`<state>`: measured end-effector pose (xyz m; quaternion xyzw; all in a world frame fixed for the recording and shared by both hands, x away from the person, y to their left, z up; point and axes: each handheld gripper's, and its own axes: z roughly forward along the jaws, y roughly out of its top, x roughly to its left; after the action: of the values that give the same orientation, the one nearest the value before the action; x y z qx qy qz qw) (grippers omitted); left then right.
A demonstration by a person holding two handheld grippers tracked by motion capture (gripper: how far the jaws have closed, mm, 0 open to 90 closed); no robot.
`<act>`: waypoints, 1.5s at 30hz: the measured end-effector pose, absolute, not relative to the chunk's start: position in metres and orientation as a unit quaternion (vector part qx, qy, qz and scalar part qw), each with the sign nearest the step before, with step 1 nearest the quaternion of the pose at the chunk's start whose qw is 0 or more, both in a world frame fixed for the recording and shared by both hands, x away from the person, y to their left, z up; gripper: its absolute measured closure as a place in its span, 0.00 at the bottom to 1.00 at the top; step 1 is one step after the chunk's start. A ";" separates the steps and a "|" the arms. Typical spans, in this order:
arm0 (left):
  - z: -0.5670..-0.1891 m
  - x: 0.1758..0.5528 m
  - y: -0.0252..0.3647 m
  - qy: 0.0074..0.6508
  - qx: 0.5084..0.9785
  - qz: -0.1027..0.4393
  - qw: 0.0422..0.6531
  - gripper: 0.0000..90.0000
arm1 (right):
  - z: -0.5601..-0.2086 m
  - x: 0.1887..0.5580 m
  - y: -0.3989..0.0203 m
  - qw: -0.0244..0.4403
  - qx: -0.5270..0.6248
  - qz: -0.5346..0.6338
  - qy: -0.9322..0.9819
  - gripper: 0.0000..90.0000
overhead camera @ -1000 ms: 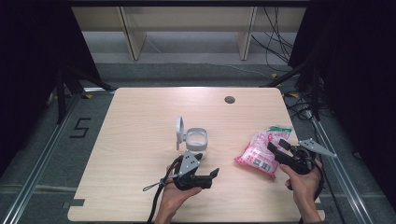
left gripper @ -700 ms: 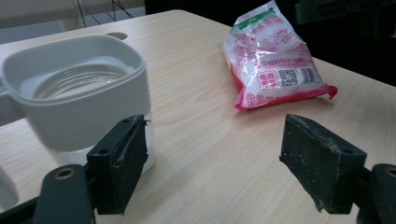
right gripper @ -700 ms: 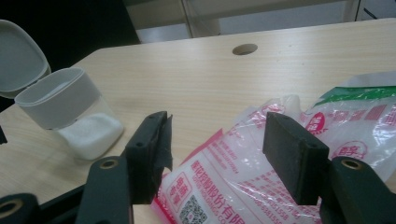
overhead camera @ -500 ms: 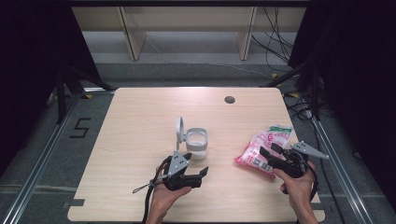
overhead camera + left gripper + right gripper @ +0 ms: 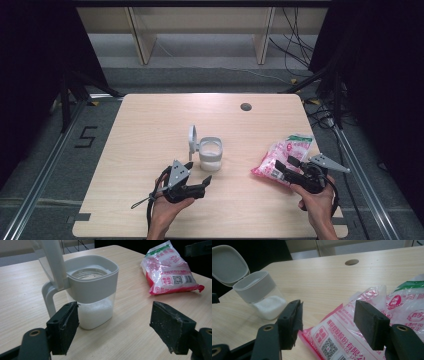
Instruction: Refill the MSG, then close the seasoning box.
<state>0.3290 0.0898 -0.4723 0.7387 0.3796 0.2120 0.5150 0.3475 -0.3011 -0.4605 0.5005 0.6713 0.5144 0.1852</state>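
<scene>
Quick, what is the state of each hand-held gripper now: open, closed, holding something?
Left hand-held gripper: open, holding nothing, facing the container.
Right hand-held gripper: open, jaws just been opening, over the pink bag, not gripping it.

The pale wood-grain laminate bench (image 5: 30, 285) has a smooth, matt face with fine streaks. The clear plastic container (image 5: 93, 312) with a matt grey plastic collar and flip lid is glossy below, showing grainy white powder inside. The pink-and-white printed plastic bag (image 5: 170, 272) is shiny, crinkled film that catches the light. The left gripper (image 5: 113, 330) and right gripper (image 5: 327, 322) carry black fingers (image 5: 172, 330) with dull, slightly rough, scuffed pads.
</scene>
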 end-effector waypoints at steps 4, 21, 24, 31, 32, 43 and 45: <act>-0.471 0.330 0.094 0.370 0.744 0.220 0.511 0.27 | -0.462 0.345 -0.298 0.171 0.505 0.523 0.664 0.44; -0.463 0.334 0.117 0.380 0.717 0.246 0.530 0.60 | -0.466 0.339 -0.295 0.175 0.485 0.519 0.682 0.45; -0.462 0.336 0.120 0.380 0.718 0.253 0.526 0.75 | -0.466 0.338 -0.295 0.167 0.479 0.520 0.687 0.45; -0.461 0.341 0.125 0.393 0.716 0.277 0.507 0.93 | -0.467 0.336 -0.290 0.173 0.486 0.521 0.680 0.46; -0.461 0.342 0.125 0.390 0.716 0.278 0.507 0.96 | -0.468 0.335 -0.289 0.168 0.492 0.516 0.681 0.46; -0.454 0.357 0.129 0.381 0.725 0.292 0.494 0.99 | -0.467 0.334 -0.289 0.176 0.477 0.514 0.691 0.46; -0.452 0.359 0.128 0.381 0.729 0.293 0.487 0.99 | -0.468 0.335 -0.289 0.191 0.468 0.514 0.693 0.45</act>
<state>0.3588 0.1280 -0.4518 0.7292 0.3805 0.2934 0.4872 0.3351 -0.2888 -0.4678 0.4682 0.6931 0.5138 0.1907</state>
